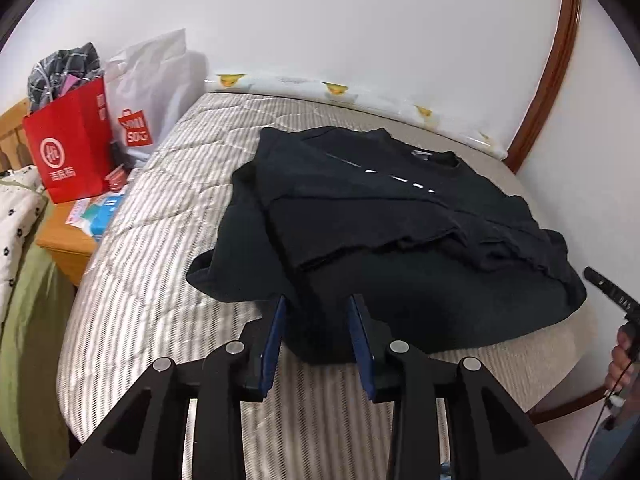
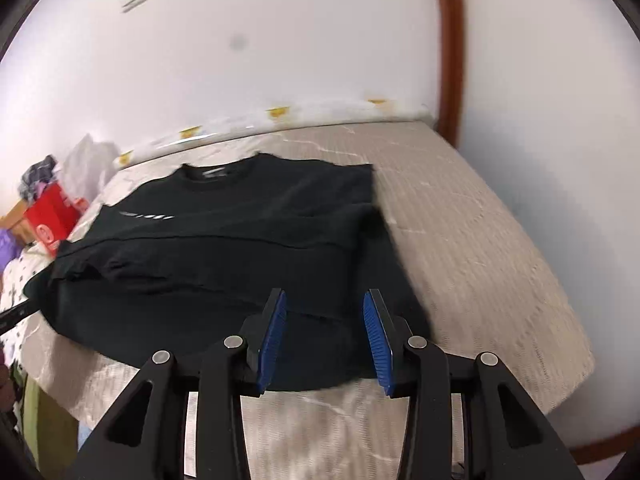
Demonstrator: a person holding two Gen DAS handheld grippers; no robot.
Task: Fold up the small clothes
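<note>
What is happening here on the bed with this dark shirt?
A person holds a gripper in each hand and is folding a black T-shirt on a striped mattress. The shirt lies flat, with its lower part already folded up over the body. The left gripper and the right gripper are both open above the shirt's near edge, and neither holds the cloth. Red and white shopping bags stand beside the bed.

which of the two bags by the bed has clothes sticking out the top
The red paper bag, on the wooden nightstand, has checked grey fabric bulging from its top. The white plastic bag behind it shows nothing poking out.
</note>
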